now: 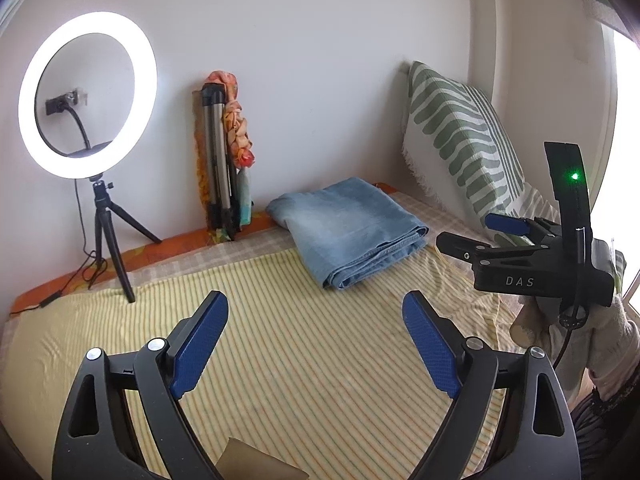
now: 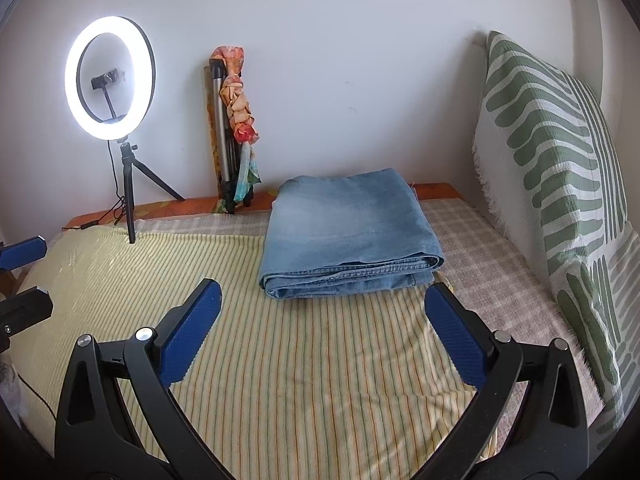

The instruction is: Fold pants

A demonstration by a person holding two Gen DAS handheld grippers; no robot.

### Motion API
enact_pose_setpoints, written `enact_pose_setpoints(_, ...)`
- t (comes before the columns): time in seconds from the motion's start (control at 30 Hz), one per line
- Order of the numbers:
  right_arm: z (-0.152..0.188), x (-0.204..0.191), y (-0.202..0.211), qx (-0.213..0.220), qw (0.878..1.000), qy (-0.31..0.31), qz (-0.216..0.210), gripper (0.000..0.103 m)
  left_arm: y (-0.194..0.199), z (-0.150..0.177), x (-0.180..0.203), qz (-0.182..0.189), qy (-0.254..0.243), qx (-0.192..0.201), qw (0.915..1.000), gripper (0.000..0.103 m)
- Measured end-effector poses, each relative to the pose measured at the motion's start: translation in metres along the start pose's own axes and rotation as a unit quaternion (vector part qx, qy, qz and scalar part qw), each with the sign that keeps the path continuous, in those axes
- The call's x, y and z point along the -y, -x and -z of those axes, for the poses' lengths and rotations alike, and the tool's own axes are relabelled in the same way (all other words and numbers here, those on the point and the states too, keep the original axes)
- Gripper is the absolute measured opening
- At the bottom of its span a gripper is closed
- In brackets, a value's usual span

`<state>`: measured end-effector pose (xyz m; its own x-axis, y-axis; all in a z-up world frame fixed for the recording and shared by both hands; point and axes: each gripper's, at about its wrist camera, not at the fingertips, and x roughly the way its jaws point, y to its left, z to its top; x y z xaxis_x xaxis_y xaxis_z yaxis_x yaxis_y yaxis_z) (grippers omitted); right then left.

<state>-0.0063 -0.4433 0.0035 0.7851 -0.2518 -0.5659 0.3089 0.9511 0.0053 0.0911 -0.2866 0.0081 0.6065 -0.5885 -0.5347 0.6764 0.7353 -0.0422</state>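
Note:
A pair of light blue jeans [image 1: 352, 228] [image 2: 348, 232] lies folded into a flat stack at the far side of a yellow striped sheet [image 1: 300, 360] [image 2: 300, 360] on the bed. My left gripper [image 1: 316, 300] hovers open over the sheet, short of the jeans, with nothing between its blue pads. My right gripper [image 2: 324, 286] is open too, just in front of the stack's near hemmed edge, holding nothing. In the left wrist view the right gripper [image 1: 464, 232] shows from the side at the right. In the right wrist view, the left gripper [image 2: 36, 276] peeks in at the left edge.
A lit ring light on a small tripod [image 1: 86, 96] [image 2: 110, 76] stands at the back left, its cable trailing along the bed's edge. A folded tripod wrapped with an orange scarf [image 1: 224, 152] [image 2: 232, 128] leans on the wall. A green-and-white pillow [image 1: 460, 136] [image 2: 552, 160] stands at the right.

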Motion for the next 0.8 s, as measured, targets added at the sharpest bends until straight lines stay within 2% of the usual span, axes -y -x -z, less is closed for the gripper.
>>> enact_pose_setpoints(0.13, 0.001, -0.002, -0.003, 0.002, 1.000, -0.007, -0.004, 0.103, 0.000, 0.005, -0.003, 0.014, 0.003, 0.004, 0.9999, 0.102)
enact_pose_setpoints(0.33, 0.006, -0.009, -0.011, 0.001, 1.000, 0.003, -0.004, 0.103, -0.002, 0.006, -0.009, 0.001, -0.001, 0.007, 1.0000, 0.102)
enact_pose_setpoints(0.8, 0.007, -0.013, -0.018, 0.001, 1.000, 0.016, -0.001, 0.103, -0.001, 0.007, -0.026, 0.005, 0.023, 0.002, 0.9997, 0.102)
